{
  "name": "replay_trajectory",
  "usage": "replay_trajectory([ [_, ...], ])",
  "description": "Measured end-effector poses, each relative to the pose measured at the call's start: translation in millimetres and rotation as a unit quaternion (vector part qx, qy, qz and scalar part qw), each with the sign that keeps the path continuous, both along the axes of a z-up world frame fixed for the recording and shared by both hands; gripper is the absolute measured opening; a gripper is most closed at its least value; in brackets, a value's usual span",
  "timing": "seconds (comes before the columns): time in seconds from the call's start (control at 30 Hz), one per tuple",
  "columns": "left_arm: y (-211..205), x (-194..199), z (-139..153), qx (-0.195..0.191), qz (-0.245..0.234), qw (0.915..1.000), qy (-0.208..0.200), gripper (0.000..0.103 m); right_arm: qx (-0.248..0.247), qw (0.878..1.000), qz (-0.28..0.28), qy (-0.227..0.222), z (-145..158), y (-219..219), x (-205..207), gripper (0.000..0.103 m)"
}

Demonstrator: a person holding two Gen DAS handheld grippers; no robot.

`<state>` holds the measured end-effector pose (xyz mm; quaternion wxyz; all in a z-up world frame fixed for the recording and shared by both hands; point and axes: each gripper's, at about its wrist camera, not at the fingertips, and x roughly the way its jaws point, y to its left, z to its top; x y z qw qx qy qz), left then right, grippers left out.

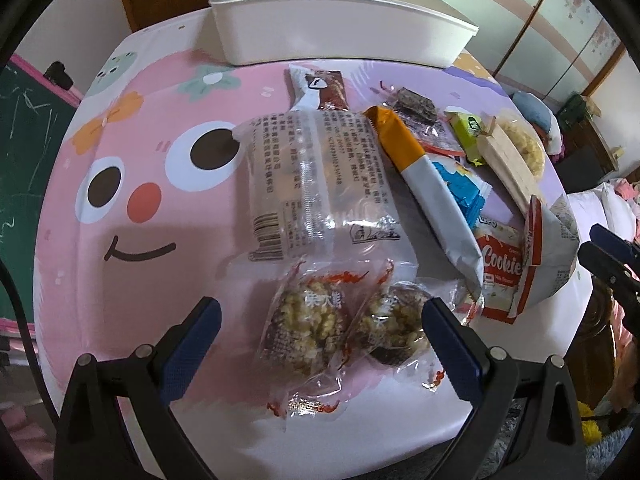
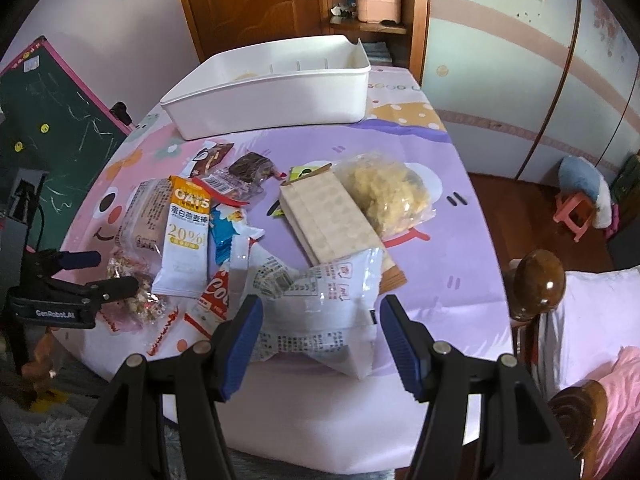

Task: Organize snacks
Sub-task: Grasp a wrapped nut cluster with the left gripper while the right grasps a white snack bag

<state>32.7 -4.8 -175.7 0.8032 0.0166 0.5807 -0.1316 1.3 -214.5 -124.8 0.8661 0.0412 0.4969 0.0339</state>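
Note:
Snack packs lie in a heap on a pink and purple table cover (image 1: 132, 288). My left gripper (image 1: 322, 312) is open and straddles two clear packs of puffed grain balls (image 1: 304, 332); its pads (image 1: 204, 332) stand beside them without squeezing. In the right wrist view the left gripper (image 2: 108, 274) hovers over these packs at the left. My right gripper (image 2: 320, 312) is shut on a white printed packet (image 2: 320, 292), which buckles upward between the pads. That packet (image 1: 556, 240) stands on edge at the right of the left wrist view, next to the right gripper (image 1: 590, 242). A white bin (image 2: 272, 104) stands at the far end.
An orange and white oat bar (image 2: 186, 232), a clear bread pack (image 1: 312, 184), a red cookie pack (image 1: 500, 276), a beige box (image 2: 332, 216) and a yellow floss bag (image 2: 388, 188) crowd the middle. A green chalkboard (image 2: 60, 128) stands left; a wooden bedpost (image 2: 538, 280) rises right.

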Motion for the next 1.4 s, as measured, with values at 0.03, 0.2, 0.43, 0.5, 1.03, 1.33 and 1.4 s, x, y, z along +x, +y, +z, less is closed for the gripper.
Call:
replay_trajectory([
  [0.03, 1, 0, 0, 0.002, 0.001, 1.0000, 0.000, 0.100, 0.006, 1.000, 0.001, 0.000, -1, 0, 0, 0.061],
  [0.2, 2, -2, 1, 0.006, 0.001, 1.0000, -0.005, 0.100, 0.032, 0.999, 0.012, 0.007, -2, 2, 5, 0.061],
  [0.43, 0, -3, -2, 0.008, -0.014, 0.9999, 0.003, 0.100, 0.033, 0.999, 0.035, 0.016, -7, 13, 14, 0.061],
  [0.5, 0, -4, -3, 0.005, -0.017, 0.9998, 0.008, 0.100, 0.026, 0.999, 0.039, 0.017, -8, 11, 12, 0.061],
  [1.03, -9, -5, -9, -0.011, -0.051, 0.9980, 0.035, 0.100, 0.077, 0.996, 0.006, 0.052, -39, -7, 21, 0.083],
  [1.33, -43, -14, 7, 0.023, -0.099, 0.9947, -0.014, 0.100, 0.059, 0.997, 0.013, 0.055, -47, 2, 29, 0.088],
  [1.4, -50, -14, 4, 0.036, -0.111, 0.9931, -0.014, 0.100, 0.057, 0.996, 0.013, 0.060, -50, 3, 31, 0.089],
])
